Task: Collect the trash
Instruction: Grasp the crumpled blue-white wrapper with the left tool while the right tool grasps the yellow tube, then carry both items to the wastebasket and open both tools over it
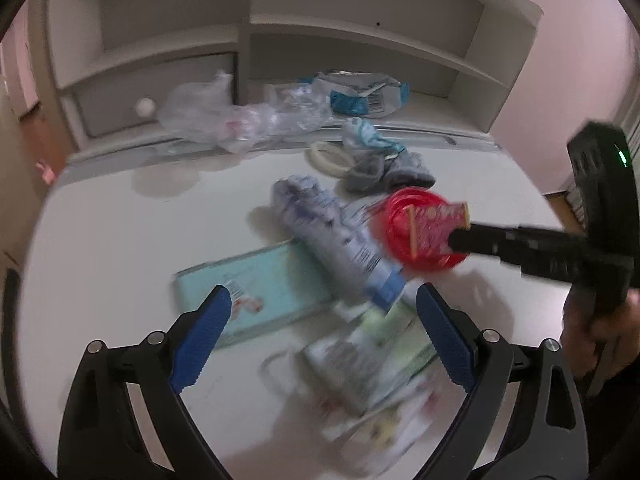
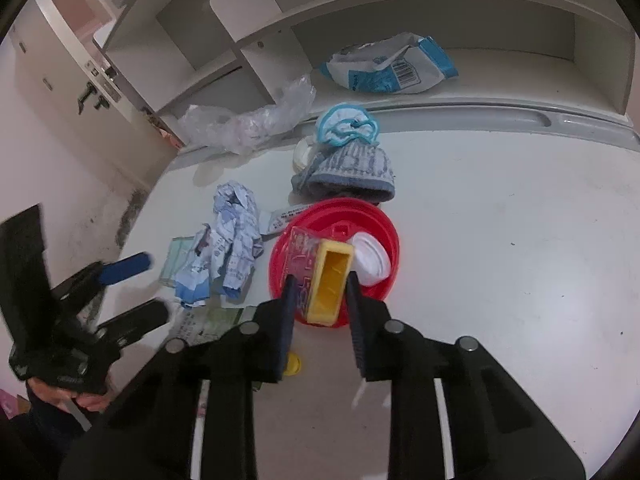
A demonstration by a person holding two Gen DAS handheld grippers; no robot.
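My right gripper (image 2: 321,280) is shut on a small open carton (image 2: 330,280), yellow inside and red-patterned outside, held just above a red plastic bowl (image 2: 348,208) on the white desk (image 2: 500,240). A white lid (image 2: 372,260) lies in the bowl. In the left wrist view the same carton (image 1: 436,228) shows at the tip of the right gripper (image 1: 454,240), over the red bowl (image 1: 390,236). My left gripper (image 1: 324,292) is open above a crumpled blue-and-white wrapper (image 1: 332,232), a teal flat packet (image 1: 256,284) and a green leaflet (image 1: 372,356), touching none.
A grey knit hat (image 2: 352,168) with a blue-trimmed cloth lies behind the bowl, beside a white ring (image 1: 328,156). Clear plastic film (image 2: 248,124) and a blue-and-white bag (image 2: 392,68) sit by the shelf unit at the back. A yellow cap (image 2: 294,364) lies under my right gripper.
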